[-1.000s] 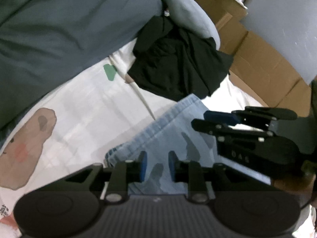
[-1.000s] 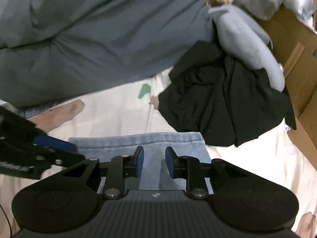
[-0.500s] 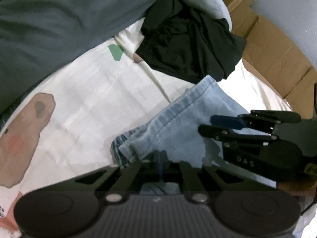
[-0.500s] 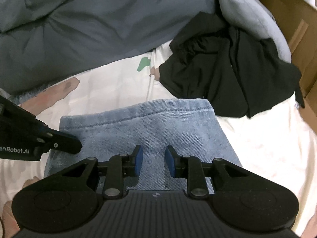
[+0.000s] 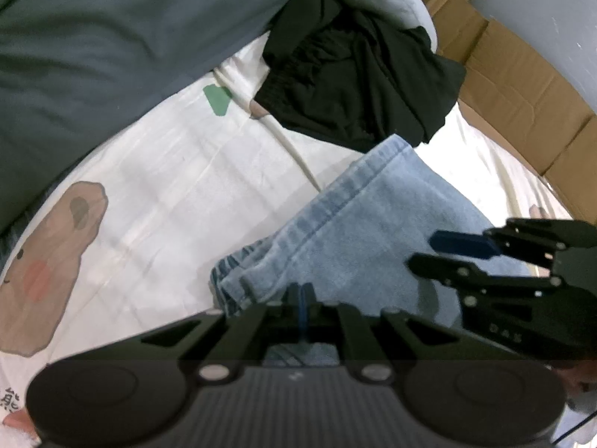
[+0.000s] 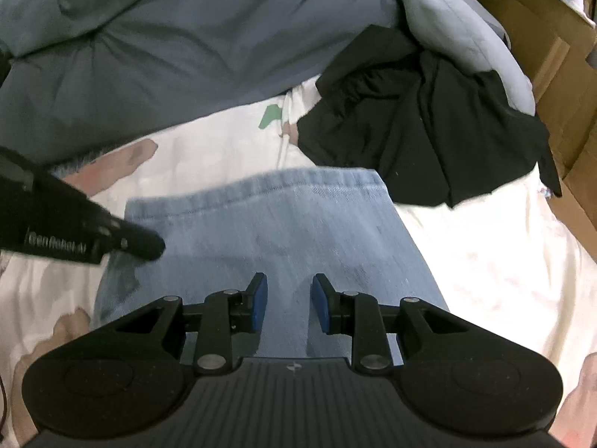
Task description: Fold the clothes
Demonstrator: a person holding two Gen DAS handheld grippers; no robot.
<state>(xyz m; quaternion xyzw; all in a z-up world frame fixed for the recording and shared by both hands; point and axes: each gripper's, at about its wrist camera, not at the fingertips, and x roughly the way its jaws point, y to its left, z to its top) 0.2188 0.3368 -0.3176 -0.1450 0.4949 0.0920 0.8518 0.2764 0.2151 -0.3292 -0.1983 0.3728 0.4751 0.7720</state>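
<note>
Folded light-blue jeans (image 5: 358, 239) lie on a white printed bedsheet (image 5: 168, 186); they also show in the right wrist view (image 6: 291, 231). My left gripper (image 5: 300, 298) is shut at the jeans' near left edge, with denim right at its tips; whether it pinches the cloth is hidden. My right gripper (image 6: 287, 300) is open and empty, hovering just above the middle of the jeans. It shows at the right of the left wrist view (image 5: 444, 252). The left gripper shows at the left of the right wrist view (image 6: 149, 248).
A crumpled black garment (image 5: 358, 86) lies beyond the jeans, also in the right wrist view (image 6: 429, 130). A grey-blue duvet (image 6: 168, 44) covers the far side. A pale blue pillow (image 6: 466, 37) and cardboard boxes (image 5: 522, 86) stand at the right.
My left gripper closed at the jeans' left edge. Both grippers drew back, so more of the jeans shows. The right gripper stayed open.
</note>
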